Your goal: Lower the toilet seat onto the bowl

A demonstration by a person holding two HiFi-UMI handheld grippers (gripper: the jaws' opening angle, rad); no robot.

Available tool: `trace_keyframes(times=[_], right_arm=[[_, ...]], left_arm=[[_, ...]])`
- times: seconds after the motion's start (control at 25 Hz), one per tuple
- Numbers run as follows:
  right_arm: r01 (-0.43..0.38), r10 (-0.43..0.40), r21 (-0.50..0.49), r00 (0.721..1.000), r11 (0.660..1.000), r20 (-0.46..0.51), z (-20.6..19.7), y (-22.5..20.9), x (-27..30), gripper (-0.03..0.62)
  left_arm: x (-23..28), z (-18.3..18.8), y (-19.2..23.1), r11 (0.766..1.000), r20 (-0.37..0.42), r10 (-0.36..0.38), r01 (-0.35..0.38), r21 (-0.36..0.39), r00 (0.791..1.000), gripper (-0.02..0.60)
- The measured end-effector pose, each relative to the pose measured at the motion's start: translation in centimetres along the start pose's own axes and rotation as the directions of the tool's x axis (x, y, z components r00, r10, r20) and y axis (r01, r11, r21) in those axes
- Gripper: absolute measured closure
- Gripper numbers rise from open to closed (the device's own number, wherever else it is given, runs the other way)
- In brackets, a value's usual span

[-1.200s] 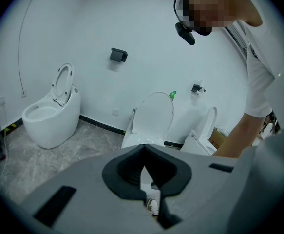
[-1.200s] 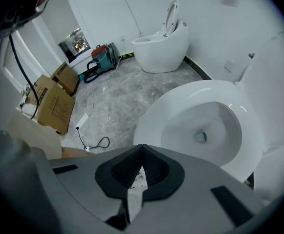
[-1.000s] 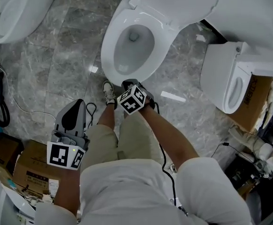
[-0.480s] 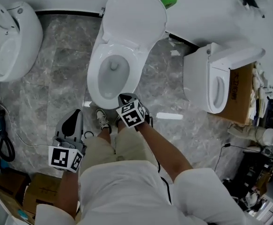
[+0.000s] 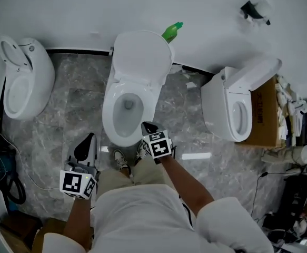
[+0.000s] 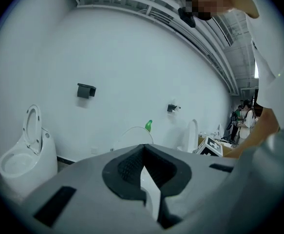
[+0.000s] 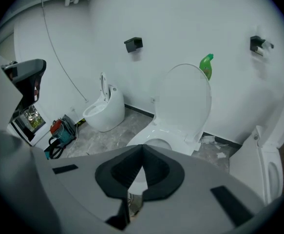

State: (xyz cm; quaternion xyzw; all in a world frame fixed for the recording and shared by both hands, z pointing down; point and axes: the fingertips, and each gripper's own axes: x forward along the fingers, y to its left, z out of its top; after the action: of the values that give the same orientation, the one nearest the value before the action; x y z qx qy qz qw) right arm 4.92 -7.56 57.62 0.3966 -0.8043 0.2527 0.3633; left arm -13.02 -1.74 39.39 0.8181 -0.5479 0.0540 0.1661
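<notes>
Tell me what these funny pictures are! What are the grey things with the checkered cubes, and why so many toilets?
A person is standing in a room, holding a grabbing tool in each hand. The left claw and the right claw are both shut and hold nothing. The cubes with squares are part of them. One picture comes from a camera on the person's head, looking down. The other two come from little cameras riding on each claw. On the grey floor stand a toilet on the left, a toilet on the right and the middle toilet, right in front, with its lid standing up. A green bottle sits behind it.
</notes>
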Motion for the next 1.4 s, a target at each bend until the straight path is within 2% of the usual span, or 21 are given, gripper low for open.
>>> trace_keyframes(times=[0.36, 0.48, 0.6, 0.8, 1.08, 1.24, 1.4], right_arm=[[0.029, -0.046, 0.104, 0.985, 0.994, 0.168, 5.4, -2.6, -4.7, 0.597], [0.026, -0.056, 0.129, 0.971, 0.991, 0.233, 7.1, -3.7, -7.7, 0.597], [0.038, -0.077, 0.127, 0.946, 0.991, 0.316, 9.7, -4.8, -11.0, 0.597], [0.023, -0.078, 0.125, 0.886, 0.992, 0.457, 14.4, -6.3, -16.7, 0.597], [0.002, -0.081, 0.126, 0.779, 0.992, 0.621, 20.0, -8.4, -24.1, 0.597], [0.017, -0.097, 0.121, 0.714, 0.992, 0.694, 22.4, -10.2, -27.8, 0.597], [0.031, -0.111, 0.12, 0.661, 0.992, 0.742, 23.6, -11.7, -31.5, 0.597]], left_arm=[[-0.3, 5.0, -0.6, 0.998, 0.072, 0.023, -0.027, 0.063, 0.997, 0.576], [-0.6, 6.6, -1.8, 0.997, 0.091, 0.022, -0.03, 0.078, 0.996, 0.576], [-0.6, 8.6, -2.2, 0.994, 0.118, 0.025, -0.037, 0.1, 0.993, 0.577], [-0.5, 11.9, -2.6, 0.989, 0.168, 0.043, -0.065, 0.13, 0.985, 0.576], [-0.9, 16.2, -2.2, 0.974, 0.225, 0.087, -0.129, 0.184, 0.971, 0.577], [-0.5, 18.4, -1.6, 0.965, 0.25, 0.109, -0.163, 0.205, 0.962, 0.577], [-0.5, 20.4, -1.4, 0.958, 0.288, 0.131, -0.196, 0.211, 0.949, 0.577]])
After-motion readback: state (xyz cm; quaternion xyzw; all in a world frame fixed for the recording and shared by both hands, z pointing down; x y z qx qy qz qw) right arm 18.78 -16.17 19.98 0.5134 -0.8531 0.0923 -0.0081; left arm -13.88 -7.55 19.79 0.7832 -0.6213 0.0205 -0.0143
